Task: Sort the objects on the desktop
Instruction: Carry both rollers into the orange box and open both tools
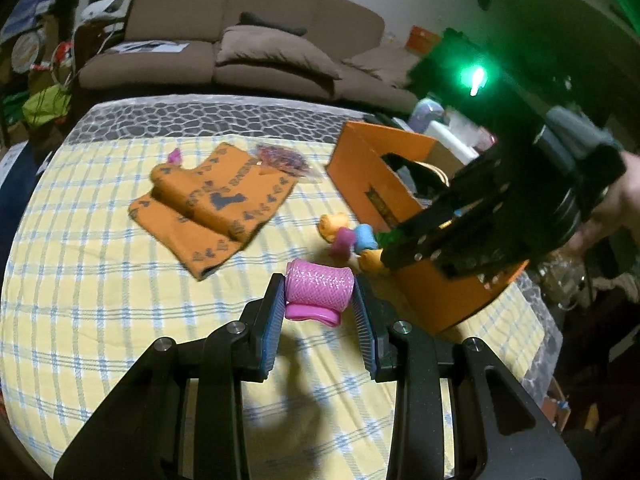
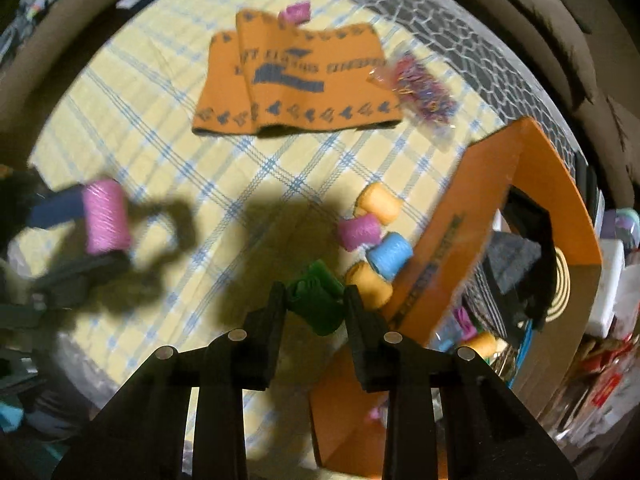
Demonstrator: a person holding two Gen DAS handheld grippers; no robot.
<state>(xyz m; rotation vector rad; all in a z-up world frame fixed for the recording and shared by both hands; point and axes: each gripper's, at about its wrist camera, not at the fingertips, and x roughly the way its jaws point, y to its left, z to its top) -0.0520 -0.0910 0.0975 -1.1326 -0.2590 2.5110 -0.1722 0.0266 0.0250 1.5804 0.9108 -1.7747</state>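
Both tongs are carrying hair rollers: the left tongs [image 1: 318, 300] are grasping a pink roller [image 1: 320, 286] at lower centre, and the right tongs [image 2: 314, 304] are clamping a green roller [image 2: 318, 300]. The orange box [image 2: 552, 184] is standing at right, so the next move probably calls for dropping both inside. 4 rollers are lying beside it on the yellow checked counter [image 1: 100, 300], a brown sofa [image 1: 240, 28] behind.
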